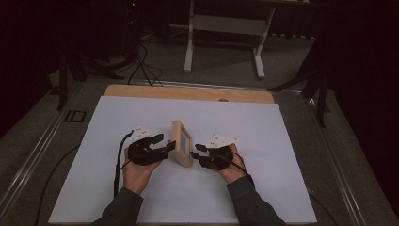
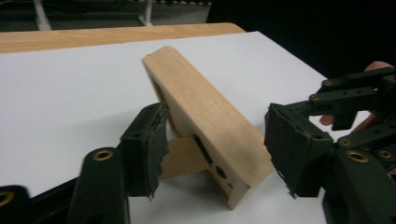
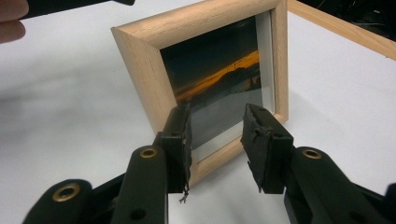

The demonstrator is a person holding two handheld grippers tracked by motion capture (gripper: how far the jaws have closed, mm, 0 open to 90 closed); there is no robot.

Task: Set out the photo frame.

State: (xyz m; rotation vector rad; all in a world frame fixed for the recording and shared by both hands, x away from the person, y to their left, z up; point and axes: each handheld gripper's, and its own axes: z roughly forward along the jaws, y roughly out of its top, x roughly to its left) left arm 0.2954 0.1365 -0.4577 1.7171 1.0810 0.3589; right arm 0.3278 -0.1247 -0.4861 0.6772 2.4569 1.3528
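Between two open, empty-fingered grippers, upright pale wooden picture frame [image 1: 181,142] with sunset photo

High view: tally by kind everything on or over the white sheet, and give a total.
Wooden picture frame: 1
Fold-out stand behind the frame: 1
Handheld black tool: 2, the left tool and the right tool, each with open jaws beside the frame
Total: 4
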